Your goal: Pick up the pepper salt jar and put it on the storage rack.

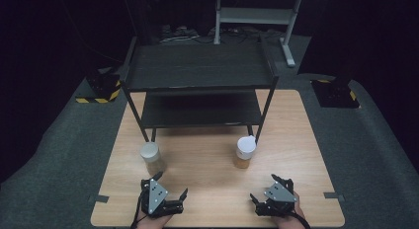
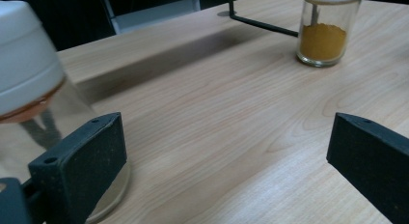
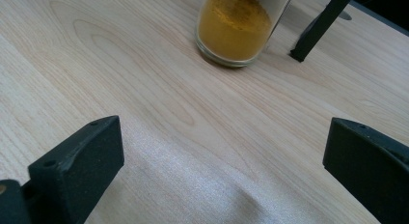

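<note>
High view, left tool [image 1: 170, 189]: gaping wide, sitting just before the left jar [image 1: 151, 158].
Right tool [image 1: 271, 188]: gaping wide, sitting before the right jar [image 1: 245, 152].

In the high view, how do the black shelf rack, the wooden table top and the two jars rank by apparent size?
1. Wooden table top.
2. Black shelf rack, though it stands farther away.
3. Left jar and right jar: they look about alike, so no ranking.
</note>
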Demonstrator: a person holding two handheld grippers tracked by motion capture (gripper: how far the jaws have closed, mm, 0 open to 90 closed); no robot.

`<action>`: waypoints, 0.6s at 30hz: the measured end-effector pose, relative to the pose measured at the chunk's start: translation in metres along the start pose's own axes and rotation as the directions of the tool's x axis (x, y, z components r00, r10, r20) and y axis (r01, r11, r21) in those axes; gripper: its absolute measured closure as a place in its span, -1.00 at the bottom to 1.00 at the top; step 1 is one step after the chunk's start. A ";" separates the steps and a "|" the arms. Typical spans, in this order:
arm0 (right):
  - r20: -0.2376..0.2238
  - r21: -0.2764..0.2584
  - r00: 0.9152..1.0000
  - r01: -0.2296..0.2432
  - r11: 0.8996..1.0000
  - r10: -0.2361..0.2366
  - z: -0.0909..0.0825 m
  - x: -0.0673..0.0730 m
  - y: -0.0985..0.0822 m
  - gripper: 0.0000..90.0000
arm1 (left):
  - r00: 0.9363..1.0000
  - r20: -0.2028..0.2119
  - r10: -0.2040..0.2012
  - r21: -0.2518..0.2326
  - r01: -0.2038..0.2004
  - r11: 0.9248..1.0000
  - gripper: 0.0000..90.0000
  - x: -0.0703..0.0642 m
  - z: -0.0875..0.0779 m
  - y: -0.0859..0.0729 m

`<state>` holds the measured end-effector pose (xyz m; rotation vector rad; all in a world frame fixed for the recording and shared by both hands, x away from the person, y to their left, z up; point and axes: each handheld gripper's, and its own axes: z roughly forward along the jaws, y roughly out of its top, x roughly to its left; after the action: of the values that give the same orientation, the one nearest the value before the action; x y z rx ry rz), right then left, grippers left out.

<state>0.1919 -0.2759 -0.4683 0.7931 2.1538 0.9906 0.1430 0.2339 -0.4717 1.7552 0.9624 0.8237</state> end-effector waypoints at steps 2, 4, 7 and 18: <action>-0.001 0.001 1.000 0.001 1.000 -0.001 0.000 0.000 0.000 -1.00 | 1.000 -0.010 -0.007 -0.003 0.007 1.000 -0.99 0.002 -0.002 0.000; -0.001 0.002 1.000 0.001 1.000 -0.001 0.000 0.000 0.000 -1.00 | 1.000 -0.018 -0.012 -0.005 0.012 1.000 -0.99 0.003 -0.003 -0.001; -0.001 0.002 1.000 0.001 1.000 -0.001 0.000 0.000 0.000 -1.00 | 0.999 -0.026 -0.019 -0.009 0.018 1.000 -0.99 0.005 -0.005 -0.001; -0.001 0.003 1.000 0.000 1.000 0.000 0.000 0.000 0.001 -1.00 | 0.996 -0.082 -0.042 -0.023 0.041 0.999 -0.99 0.012 -0.014 -0.002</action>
<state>0.1924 -0.2757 -0.4679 0.7936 2.1569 0.9883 0.1362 0.2511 -0.4674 1.6886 1.0373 0.8822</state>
